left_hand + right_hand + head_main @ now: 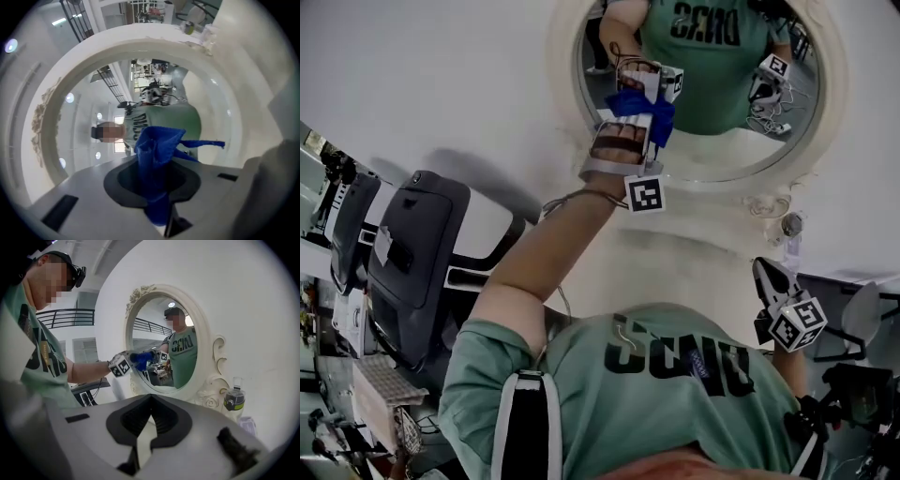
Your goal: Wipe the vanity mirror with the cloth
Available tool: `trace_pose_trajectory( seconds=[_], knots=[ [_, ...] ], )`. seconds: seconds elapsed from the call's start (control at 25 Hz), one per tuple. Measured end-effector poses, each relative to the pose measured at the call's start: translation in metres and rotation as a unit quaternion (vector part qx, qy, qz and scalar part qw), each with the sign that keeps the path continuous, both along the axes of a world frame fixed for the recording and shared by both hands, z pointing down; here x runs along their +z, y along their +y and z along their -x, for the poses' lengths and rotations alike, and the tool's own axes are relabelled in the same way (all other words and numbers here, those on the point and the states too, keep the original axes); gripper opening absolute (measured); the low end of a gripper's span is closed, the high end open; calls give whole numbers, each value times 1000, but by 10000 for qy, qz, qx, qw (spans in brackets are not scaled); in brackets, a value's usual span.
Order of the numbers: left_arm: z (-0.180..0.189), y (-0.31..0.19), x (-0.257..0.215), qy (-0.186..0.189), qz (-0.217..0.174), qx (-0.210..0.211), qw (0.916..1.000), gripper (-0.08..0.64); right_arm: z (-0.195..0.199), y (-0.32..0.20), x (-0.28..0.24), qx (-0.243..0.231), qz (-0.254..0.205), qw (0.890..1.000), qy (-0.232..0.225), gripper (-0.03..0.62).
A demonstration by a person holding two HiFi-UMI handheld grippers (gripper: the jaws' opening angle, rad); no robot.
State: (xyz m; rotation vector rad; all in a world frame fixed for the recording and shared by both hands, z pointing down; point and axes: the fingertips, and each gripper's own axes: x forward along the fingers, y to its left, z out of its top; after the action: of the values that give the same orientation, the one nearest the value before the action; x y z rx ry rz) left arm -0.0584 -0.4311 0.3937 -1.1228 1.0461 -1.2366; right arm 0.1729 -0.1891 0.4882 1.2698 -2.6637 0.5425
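The left gripper (639,101) is clamping a bunched blue cloth (643,109) between its jaws, and the left gripper view shows the cloth (157,154) filling the gap from the pads forward, with one thin strip trailing off to the gripper's right. Directly ahead of this gripper the oval vanity mirror (727,141) is hanging on a plain white wall (441,84). In the head view the cloth is meeting its own reflection on the glass, so it is pressing against the mirror near the edge closest to the gripper. A thick cream frame (207,357) with carved scrolls and roses is ringing the glass, which is reflecting a person in a green printed T-shirt (675,375) and a bright white room with ceiling lights. The right gripper (151,425) is hanging low and well apart from the mirror, its jaws drawn in to a narrow slit with nothing between them. It is pointing up toward the frame from below and to the side. Ahead of it and to its right, a small clear bottle (233,399) with a dark and green band is standing just beside the foot of the frame, and the surface under the bottle is hidden behind the gripper's body. Beyond the left gripper's arm, dark padded chairs (417,253) are standing along the wall, and a black railing (65,317) is running across the far part of the room.
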Motion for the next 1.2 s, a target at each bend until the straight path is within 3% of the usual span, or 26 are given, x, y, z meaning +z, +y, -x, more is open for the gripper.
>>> trace_pose_trajectory(
  seconds=[0.12,0.28,0.4,0.56,0.68,0.8,0.96,1.08,1.2],
  knots=[
    [10,5,79,-286,491,34,9984,83,1,4,4,-13,156,9998,77,8],
    [10,3,152,58,1149,222,9931,83,2,5,11,-13,298,9994,154,6],
    [14,2,159,210,1306,5,9912,81,9,5,13,-76,331,9993,181,8],
    [11,8,182,97,2165,-195,9760,81,14,6,9,-124,217,9996,153,8],
    [1,12,162,451,2308,-107,9719,83,11,6,-1,-148,-18,9998,148,8],
    [-12,17,72,1072,1706,255,9792,84,4,2,-10,-103,-200,9997,131,8],
    [-27,26,-110,1750,233,787,9812,84,-2,-3,-18,-19,-362,9993,74,8],
    [-29,34,-222,1980,-679,991,9728,84,-3,-7,-21,-42,-519,9986,17,8],
    [-28,30,-277,1893,-1060,900,9720,84,-6,-8,-24,-29,-573,9984,-14,8]
  ],
)
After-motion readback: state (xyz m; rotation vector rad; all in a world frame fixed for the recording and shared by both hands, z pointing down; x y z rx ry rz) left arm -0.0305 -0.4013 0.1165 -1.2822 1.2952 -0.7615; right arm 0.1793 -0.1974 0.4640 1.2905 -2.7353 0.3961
